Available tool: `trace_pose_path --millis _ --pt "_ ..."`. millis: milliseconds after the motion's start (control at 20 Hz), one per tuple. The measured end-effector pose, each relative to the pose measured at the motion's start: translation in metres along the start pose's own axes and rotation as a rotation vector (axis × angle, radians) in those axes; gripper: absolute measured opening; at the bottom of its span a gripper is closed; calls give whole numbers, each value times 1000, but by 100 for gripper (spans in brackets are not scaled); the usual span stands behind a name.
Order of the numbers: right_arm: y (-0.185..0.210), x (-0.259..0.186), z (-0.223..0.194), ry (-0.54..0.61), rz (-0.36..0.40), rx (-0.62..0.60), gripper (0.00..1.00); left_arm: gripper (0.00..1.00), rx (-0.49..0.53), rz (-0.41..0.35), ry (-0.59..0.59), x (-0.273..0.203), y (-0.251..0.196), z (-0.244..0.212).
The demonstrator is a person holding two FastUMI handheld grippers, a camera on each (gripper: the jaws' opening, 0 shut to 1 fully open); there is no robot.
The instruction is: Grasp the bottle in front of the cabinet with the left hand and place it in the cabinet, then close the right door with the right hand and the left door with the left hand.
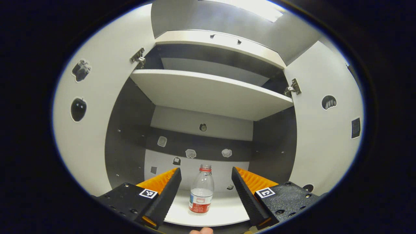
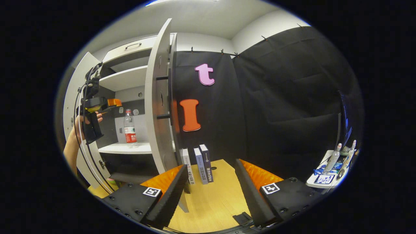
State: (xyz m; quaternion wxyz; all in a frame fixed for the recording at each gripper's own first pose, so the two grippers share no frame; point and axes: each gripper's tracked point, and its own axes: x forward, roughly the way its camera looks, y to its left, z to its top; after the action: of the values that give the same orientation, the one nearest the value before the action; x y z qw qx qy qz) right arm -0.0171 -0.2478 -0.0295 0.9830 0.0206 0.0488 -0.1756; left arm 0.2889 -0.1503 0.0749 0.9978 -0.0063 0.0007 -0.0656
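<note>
Left hand-held gripper point(image 1: 205, 182) gaping wide, gripping nothing.
Clear plastic red-capped bottle point(image 1: 201, 191) is standing untouched between its fingers on the cabinet shelf point(image 1: 227, 213); right hand-held gripper point(image 2: 211, 182) is likewise spread wide.

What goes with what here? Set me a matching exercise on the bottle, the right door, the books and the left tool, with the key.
Things:
1. bottle
2. right door
3. books
4. left tool

States or places:
A. jaws apart, holding nothing
B. upright on the lower shelf inside the cabinet
C. swung open
D. standing on the wooden tabletop

Pairs: 1-B, 2-C, 3-D, 4-A
</note>
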Motion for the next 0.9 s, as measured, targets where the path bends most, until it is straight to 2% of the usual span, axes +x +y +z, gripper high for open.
trace_pose_path --millis 350,500,700,900 --pt "30 15 16 -41 119 0 96 94 -29 28 28 -74 8 -28" --pt "35 19 17 -41 129 -11 96 94 -24 47 17 -108 14 -51" --pt "41 22 14 -26 135 -4 97 95 -46 31 84 -151 7 -91" --pt "46 24 6 13 135 2 96 95 -68 73 71 -182 12 -109"
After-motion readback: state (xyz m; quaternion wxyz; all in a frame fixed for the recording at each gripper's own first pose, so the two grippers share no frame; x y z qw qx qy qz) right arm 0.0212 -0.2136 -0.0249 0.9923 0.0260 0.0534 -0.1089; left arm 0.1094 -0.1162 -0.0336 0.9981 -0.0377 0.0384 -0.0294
